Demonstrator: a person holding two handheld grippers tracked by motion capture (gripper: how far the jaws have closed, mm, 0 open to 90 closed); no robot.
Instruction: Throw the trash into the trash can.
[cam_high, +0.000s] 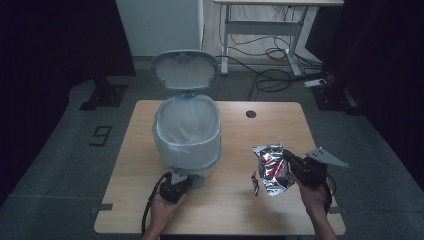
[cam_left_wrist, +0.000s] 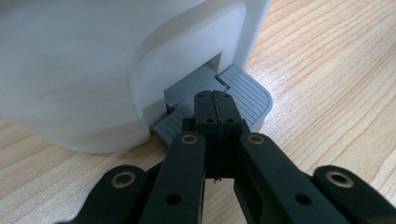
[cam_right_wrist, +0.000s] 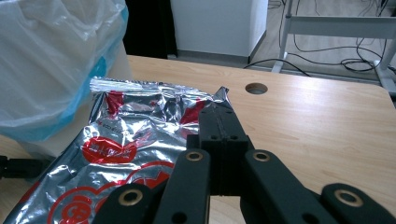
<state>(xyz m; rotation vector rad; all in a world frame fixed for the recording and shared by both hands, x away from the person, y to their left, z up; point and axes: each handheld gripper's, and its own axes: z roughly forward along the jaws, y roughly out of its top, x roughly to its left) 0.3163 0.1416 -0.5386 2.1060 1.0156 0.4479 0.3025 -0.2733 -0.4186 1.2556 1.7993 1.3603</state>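
Observation:
A white pedal bin (cam_high: 186, 132) lined with a clear and blue plastic bag stands on the wooden table (cam_high: 280, 130), its lid (cam_high: 184, 70) raised. My left gripper (cam_high: 182, 181) is shut, and its closed tips (cam_left_wrist: 214, 95) rest on the bin's grey pedal (cam_left_wrist: 245, 91). To the right, my right gripper (cam_high: 289, 157) is shut on the upper corner of a crumpled silver foil bag with red print (cam_high: 270, 167). In the right gripper view the foil bag (cam_right_wrist: 135, 140) hangs left of the closed jaws (cam_right_wrist: 217, 112), close to the bin's liner (cam_right_wrist: 51, 60).
A round cable hole (cam_high: 251, 114) sits in the table's far right part. Behind the table are a white cabinet (cam_high: 160, 25), a desk frame (cam_high: 265, 30) and loose cables (cam_high: 272, 75) on the grey floor.

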